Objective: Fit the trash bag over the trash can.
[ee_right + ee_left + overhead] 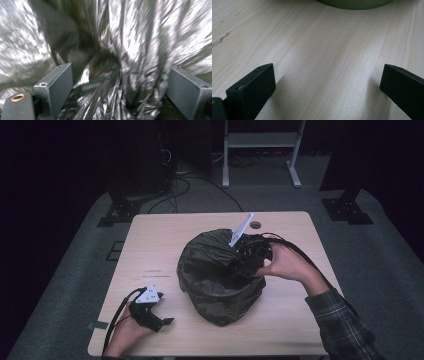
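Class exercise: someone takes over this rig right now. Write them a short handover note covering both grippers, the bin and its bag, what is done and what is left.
Left gripper: open, idle at the table's near left, nothing between its jaws.
Right gripper: open, at the far right rim of the bin, crumpled bag film between its jaws.
Done: bag sits in the bin, film draped over the rim.
Left: probably finish seating the bag; the right-side film looks bunched.
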`<state>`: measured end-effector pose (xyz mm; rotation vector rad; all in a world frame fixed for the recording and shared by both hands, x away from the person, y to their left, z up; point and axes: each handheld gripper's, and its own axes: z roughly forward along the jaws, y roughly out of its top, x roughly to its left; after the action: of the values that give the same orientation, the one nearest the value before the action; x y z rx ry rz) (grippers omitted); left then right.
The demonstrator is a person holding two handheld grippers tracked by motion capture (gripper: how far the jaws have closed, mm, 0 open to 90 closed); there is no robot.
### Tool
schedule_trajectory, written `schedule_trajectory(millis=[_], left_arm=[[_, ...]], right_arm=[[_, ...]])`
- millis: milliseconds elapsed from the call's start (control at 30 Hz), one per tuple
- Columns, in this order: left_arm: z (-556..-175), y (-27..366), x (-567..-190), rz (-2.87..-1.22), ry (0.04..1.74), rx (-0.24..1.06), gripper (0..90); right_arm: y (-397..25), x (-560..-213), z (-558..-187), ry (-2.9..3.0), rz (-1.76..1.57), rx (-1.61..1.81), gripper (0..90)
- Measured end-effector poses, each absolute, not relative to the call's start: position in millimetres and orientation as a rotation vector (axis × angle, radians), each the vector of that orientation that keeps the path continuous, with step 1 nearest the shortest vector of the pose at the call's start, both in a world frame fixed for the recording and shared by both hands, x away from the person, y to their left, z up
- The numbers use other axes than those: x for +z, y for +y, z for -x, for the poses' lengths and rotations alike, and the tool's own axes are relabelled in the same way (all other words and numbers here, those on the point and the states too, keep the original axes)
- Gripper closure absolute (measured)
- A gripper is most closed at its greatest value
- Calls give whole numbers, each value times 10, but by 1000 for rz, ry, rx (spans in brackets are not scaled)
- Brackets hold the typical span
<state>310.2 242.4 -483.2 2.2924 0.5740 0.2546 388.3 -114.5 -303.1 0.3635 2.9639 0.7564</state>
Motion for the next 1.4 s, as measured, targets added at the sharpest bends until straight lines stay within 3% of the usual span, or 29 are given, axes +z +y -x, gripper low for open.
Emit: schedule_trajectory(millis=[500, 967, 1400], left_arm=[[-3102, 2424, -4832, -2292, 575, 255, 0], [-3102, 2424, -4833, -2292, 575, 254, 0], [-3104, 2424, -4832, -2293, 573, 255, 0]], right_arm=[[-750, -2657, -3895, 2817, -303, 1053, 100], [-220, -3117, -4051, 2883, -300, 948, 99], [-144, -3236, -4076, 2937, -319, 834, 99]])
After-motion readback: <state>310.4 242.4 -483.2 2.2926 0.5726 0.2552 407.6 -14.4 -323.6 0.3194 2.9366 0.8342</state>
